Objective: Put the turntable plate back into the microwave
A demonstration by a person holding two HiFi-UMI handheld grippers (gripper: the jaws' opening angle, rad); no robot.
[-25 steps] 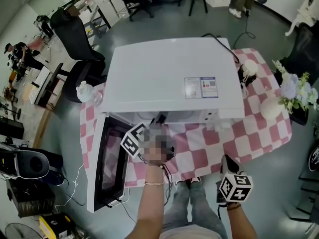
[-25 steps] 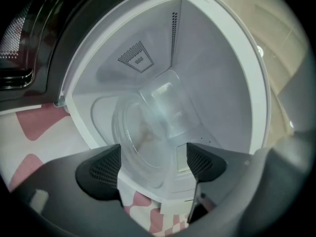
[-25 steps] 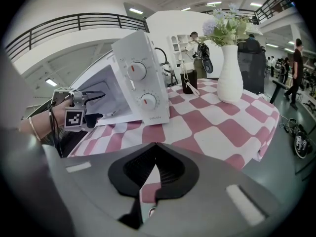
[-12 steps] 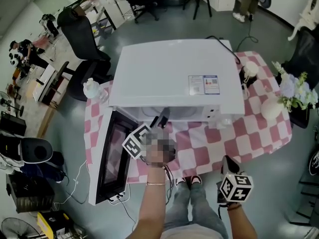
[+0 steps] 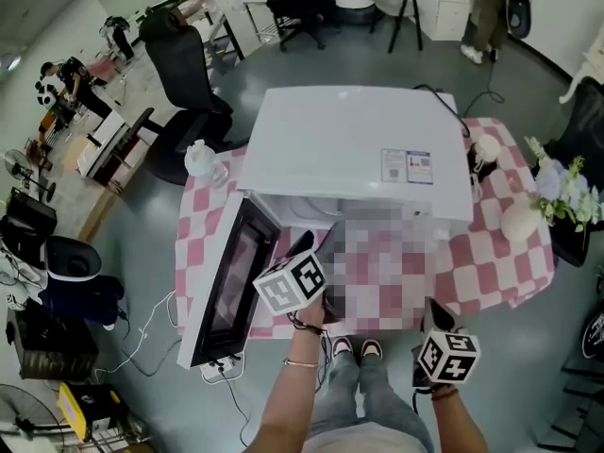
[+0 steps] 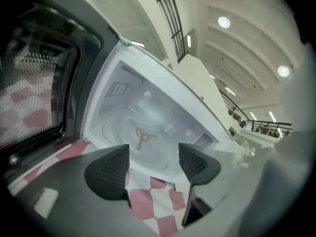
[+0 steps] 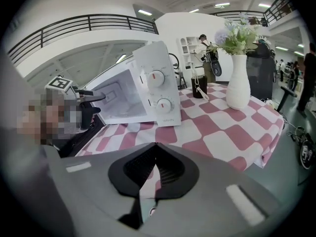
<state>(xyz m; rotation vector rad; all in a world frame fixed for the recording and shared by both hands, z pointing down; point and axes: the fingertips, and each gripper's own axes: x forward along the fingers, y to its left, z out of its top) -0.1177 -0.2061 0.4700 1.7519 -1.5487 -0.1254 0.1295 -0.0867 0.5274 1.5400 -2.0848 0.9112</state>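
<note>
The white microwave (image 5: 359,149) stands on the pink-checked table with its door (image 5: 226,281) swung wide open to the left. In the left gripper view I look into its cavity (image 6: 148,117). A clear round turntable plate (image 6: 123,132) seems to lie on the floor, and a three-arm hub (image 6: 140,135) shows through it. My left gripper (image 5: 307,246) hangs just outside the opening, its jaws (image 6: 153,164) apart with nothing between them. My right gripper (image 5: 436,314) hovers at the table's near edge, right of the microwave, shut (image 7: 154,169) and empty.
A white vase of flowers (image 7: 238,83) and a dark cup (image 7: 200,90) stand on the checked cloth (image 7: 217,132) right of the microwave. A clear jug (image 5: 201,161) sits at the table's far left corner. Office chairs (image 5: 184,59) stand beyond the table.
My left gripper has drawn back out of the microwave's mouth toward me, risen a little and rolled. My right gripper has stayed put.
</note>
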